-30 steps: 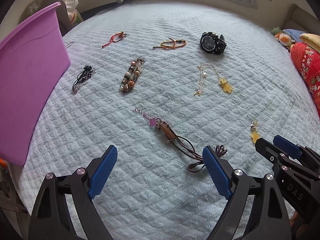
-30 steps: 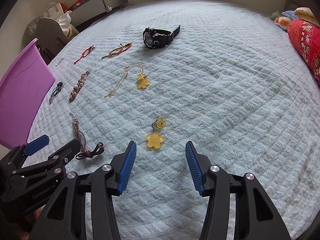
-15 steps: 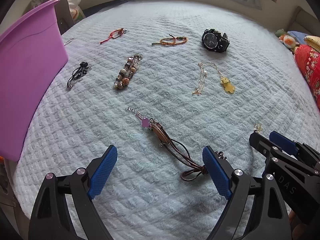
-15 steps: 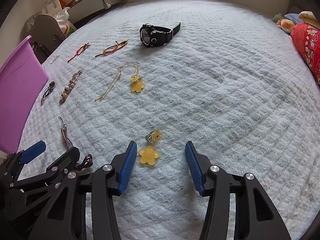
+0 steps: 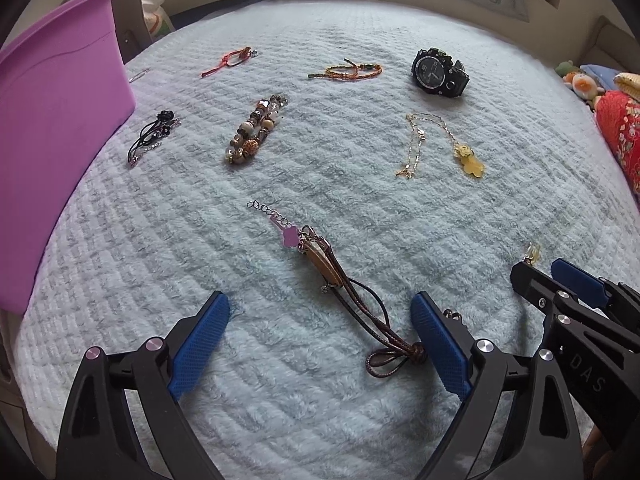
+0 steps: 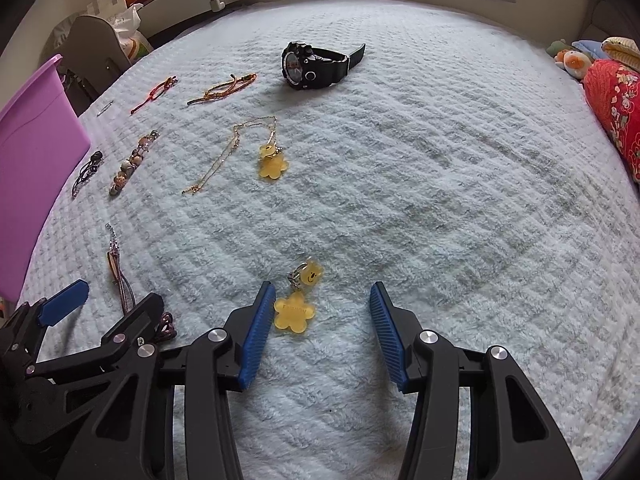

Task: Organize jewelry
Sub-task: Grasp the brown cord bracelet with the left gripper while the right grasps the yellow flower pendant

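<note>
Low in the left wrist view, the left gripper [image 5: 320,330] is opening wide around the brown cord bracelet [image 5: 352,300], untouched. The right gripper [image 6: 318,330], half-open, straddles the yellow flower charm [image 6: 294,312], holding nothing.

left claw [image 5: 320,334]: jaws opening | brown cord bracelet [image 5: 344,292]: between pads, untouched | blanket [image 5: 360,184]

fluffy quilted blanket [image 5: 360,184], glossy plastic bin [image 5: 52,120]
</note>
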The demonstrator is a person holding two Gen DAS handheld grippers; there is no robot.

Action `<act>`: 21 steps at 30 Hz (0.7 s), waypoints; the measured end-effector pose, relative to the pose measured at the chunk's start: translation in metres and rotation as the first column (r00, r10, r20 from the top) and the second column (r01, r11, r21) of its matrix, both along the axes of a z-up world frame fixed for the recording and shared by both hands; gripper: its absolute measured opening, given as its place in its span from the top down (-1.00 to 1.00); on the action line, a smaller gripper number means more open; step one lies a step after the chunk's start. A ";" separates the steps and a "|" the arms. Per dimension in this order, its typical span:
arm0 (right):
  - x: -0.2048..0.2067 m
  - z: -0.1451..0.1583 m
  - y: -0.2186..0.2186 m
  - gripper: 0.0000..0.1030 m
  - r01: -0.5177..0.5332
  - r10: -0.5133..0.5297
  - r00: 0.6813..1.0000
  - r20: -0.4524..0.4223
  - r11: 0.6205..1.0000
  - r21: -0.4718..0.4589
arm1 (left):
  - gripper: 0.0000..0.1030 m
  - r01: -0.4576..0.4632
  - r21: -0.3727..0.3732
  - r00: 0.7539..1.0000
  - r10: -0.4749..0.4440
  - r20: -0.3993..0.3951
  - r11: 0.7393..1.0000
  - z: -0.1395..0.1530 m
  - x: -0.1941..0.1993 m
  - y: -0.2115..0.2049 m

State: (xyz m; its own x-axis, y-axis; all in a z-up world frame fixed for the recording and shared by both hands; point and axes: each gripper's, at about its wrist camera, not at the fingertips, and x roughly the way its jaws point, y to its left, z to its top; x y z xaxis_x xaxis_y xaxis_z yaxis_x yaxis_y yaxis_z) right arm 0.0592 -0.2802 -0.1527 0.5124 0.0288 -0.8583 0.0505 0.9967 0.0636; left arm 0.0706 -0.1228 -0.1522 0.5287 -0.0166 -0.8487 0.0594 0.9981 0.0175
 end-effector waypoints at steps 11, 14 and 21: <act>-0.001 -0.001 0.006 0.13 0.004 -0.003 1.000 0.015 0.999 -0.040 | -0.30 -0.013 -0.023 1.000 0.014 0.019 1.000 0.005 -0.012 0.008; -0.001 -0.001 0.009 0.34 -0.002 0.003 1.000 0.022 0.999 -0.041 | -0.10 -0.013 -0.006 1.000 0.013 0.026 1.000 0.007 -0.016 0.005; -0.001 0.002 0.015 0.63 -0.020 0.021 0.999 0.027 0.999 -0.038 | 0.68 0.020 0.005 0.999 -0.020 0.028 1.000 0.011 -0.020 0.002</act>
